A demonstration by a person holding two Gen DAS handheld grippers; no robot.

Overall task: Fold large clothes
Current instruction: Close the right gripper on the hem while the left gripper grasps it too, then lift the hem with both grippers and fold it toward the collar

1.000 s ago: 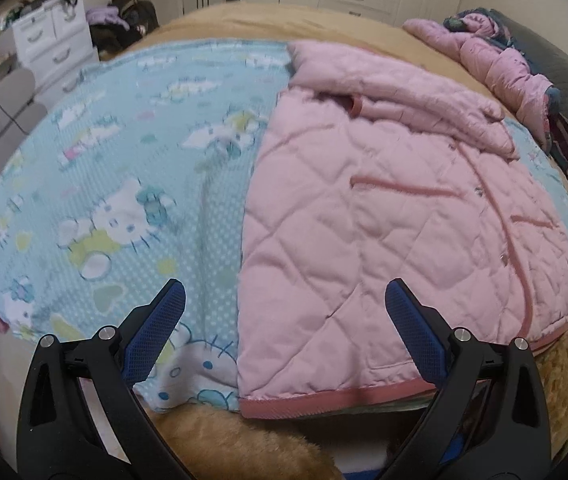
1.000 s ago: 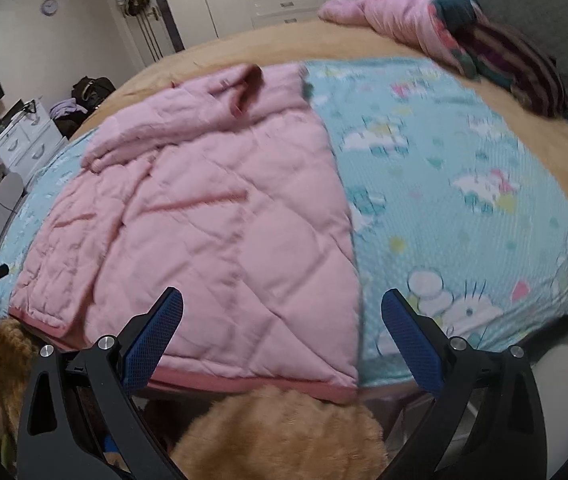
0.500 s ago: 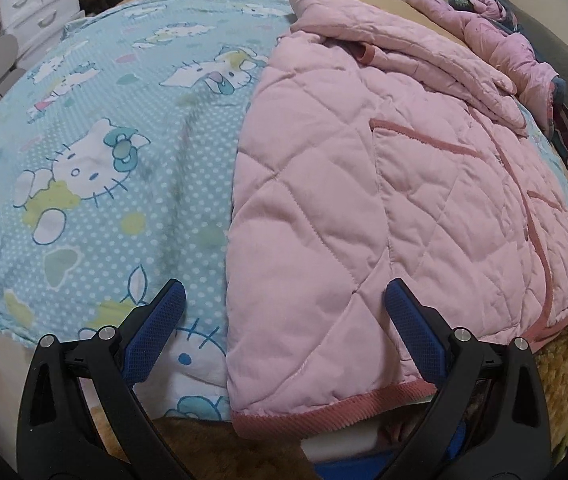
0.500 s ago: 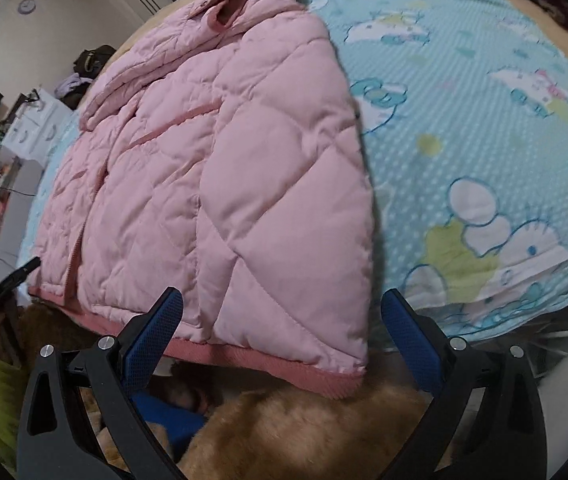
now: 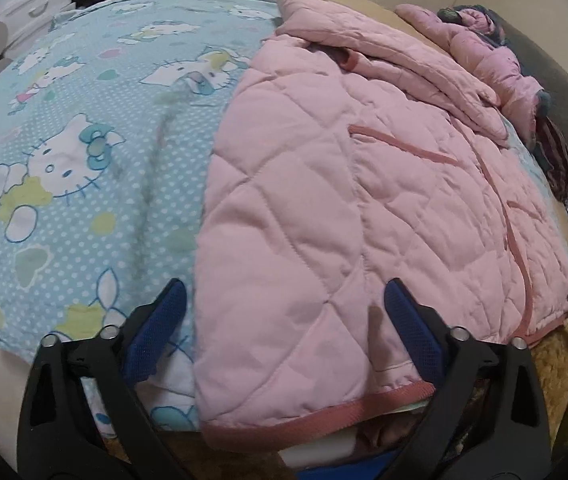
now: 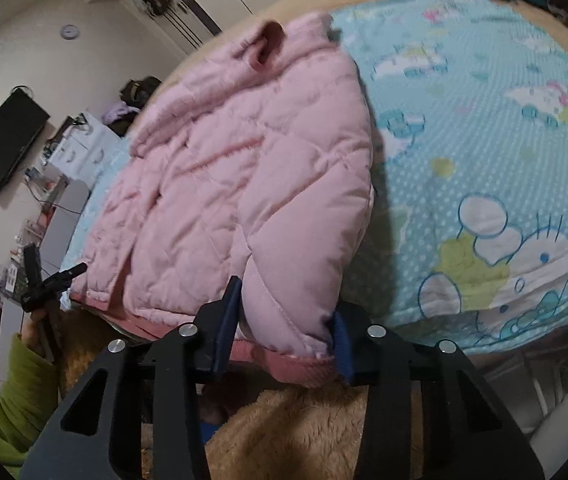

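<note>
Your pink quilted jacket lies flat on the blue cartoon sheet, its darker pink hem along the near edge of the bed; bare sheet lies open on both sides. Your left hand-held gripper points steeply down, its jaws spread wide but closing astride the hem corner, not yet pressing. Your right hand-held gripper is closing, pinching the bunched opposite hem corner.
</note>
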